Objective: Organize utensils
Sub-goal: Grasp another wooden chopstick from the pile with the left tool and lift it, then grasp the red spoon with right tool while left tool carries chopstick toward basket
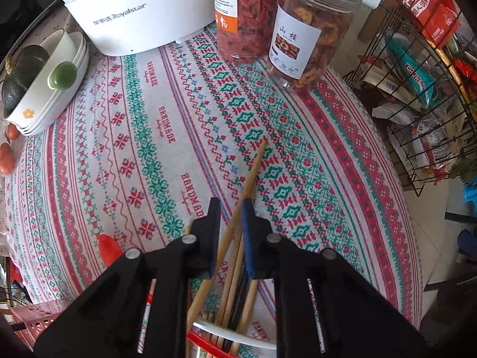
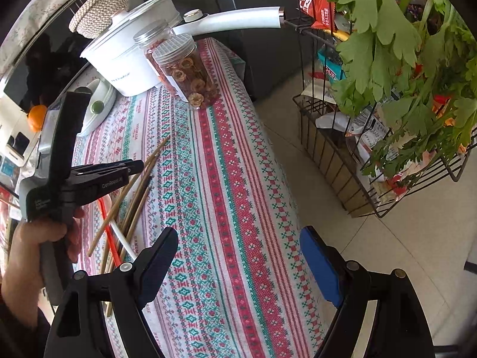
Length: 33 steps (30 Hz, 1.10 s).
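Big patterned tablecloth (image 1: 149,137) covers the table, with a white Royalstar pot (image 1: 131,9) and two snack jars (image 1: 301,35) at the far end and a wire rack (image 2: 342,161) of packets and greens off the right side. The right gripper (image 2: 238,262) hangs over the cloth's edge with its fingers spread wide and nothing in them. The left gripper (image 1: 231,211) looks nearly closed around one wooden chopstick (image 1: 252,173), which slants up out of a bunch of chopsticks (image 1: 235,292) in a white holder (image 1: 238,338) right below it.
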Tool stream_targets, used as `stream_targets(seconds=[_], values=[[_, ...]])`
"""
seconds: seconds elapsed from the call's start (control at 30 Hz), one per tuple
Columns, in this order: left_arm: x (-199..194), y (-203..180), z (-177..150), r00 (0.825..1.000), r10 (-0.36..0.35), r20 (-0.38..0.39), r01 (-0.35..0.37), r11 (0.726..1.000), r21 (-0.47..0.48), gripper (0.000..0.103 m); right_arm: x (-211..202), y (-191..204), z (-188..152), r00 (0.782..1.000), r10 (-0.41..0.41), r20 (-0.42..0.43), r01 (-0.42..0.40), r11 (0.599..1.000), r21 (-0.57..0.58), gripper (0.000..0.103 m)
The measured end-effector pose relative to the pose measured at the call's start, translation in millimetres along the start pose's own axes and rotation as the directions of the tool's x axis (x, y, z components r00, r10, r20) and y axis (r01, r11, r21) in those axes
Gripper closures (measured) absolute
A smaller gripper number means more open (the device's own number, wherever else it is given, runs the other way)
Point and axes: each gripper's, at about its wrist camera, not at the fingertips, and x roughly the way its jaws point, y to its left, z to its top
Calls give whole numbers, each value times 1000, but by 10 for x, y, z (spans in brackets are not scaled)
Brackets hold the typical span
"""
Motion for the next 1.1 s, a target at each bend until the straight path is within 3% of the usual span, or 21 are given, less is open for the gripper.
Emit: stream_targets(seconds=[0.27, 0.5, 0.83, 1.1], values=[[40, 22, 17, 1000, -10, 6, 10, 1000, -26, 96, 58, 15, 51, 1000, 13, -10, -12, 1000, 19, 18], [-337, 112, -216, 998, -20, 55, 18, 999, 31, 96, 66, 50, 56, 1000, 2, -6, -2, 1000, 14, 18], [-1111, 396, -923, 988, -69, 137, 60, 996, 70, 96, 112, 452, -19, 1000, 6, -14, -7, 998, -68, 18], [-1619, 704, -1438, 963, -110, 247, 104, 994, 39, 96, 224, 852, -123, 997, 53, -54, -59, 992, -110, 18]])
